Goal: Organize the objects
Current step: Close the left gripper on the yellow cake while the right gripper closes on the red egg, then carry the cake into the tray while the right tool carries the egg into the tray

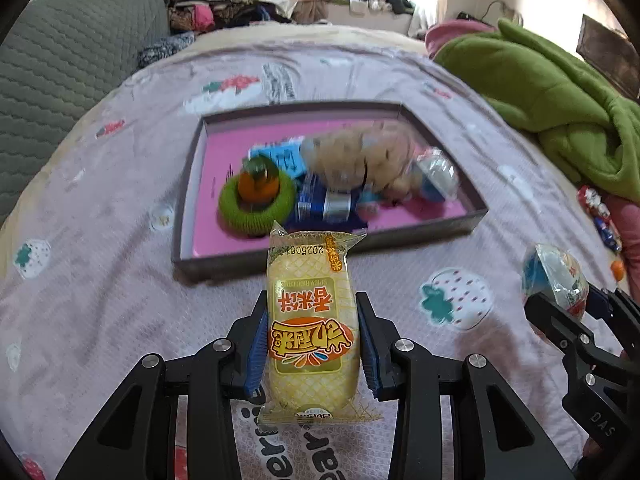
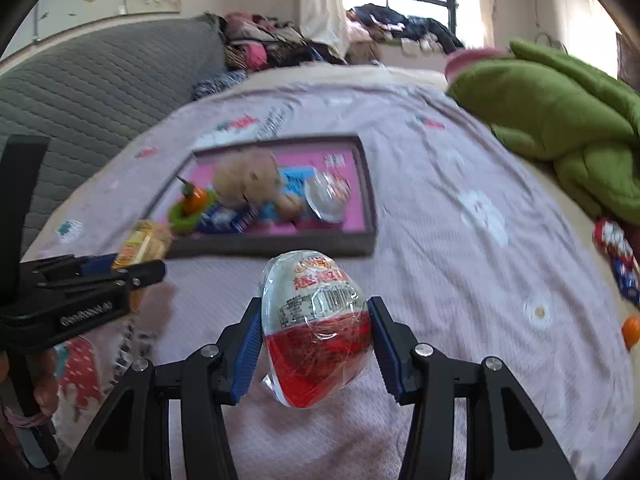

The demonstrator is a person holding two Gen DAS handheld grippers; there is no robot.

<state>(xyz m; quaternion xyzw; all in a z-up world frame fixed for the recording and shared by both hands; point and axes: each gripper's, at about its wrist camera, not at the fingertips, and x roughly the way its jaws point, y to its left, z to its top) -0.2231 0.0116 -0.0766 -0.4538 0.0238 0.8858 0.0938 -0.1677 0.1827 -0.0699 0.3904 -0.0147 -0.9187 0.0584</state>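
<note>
My left gripper [image 1: 312, 316] is shut on a yellow snack packet [image 1: 310, 320] and holds it above the bed, just in front of the pink-lined tray [image 1: 208, 216]. My right gripper [image 2: 314, 312] is shut on a red-and-white egg-shaped toy pack [image 2: 316, 320], also in front of the tray [image 2: 276, 246]. The tray holds a plush bear [image 1: 360, 156], a green ring with an orange toy [image 1: 256, 196], a blue card, a blue packet and another egg pack [image 1: 436, 176]. The right gripper with its egg [image 1: 554, 276] shows in the left wrist view; the left gripper with its packet [image 2: 138, 246] shows in the right wrist view.
The pale purple bedspread [image 1: 100, 200] covers the bed. A green blanket [image 1: 540, 92] lies at the right, with small wrapped sweets [image 2: 616, 252] and an orange ball [image 2: 632, 330] near it. A grey quilted headboard [image 1: 60, 60] is at the left, clothes piled behind.
</note>
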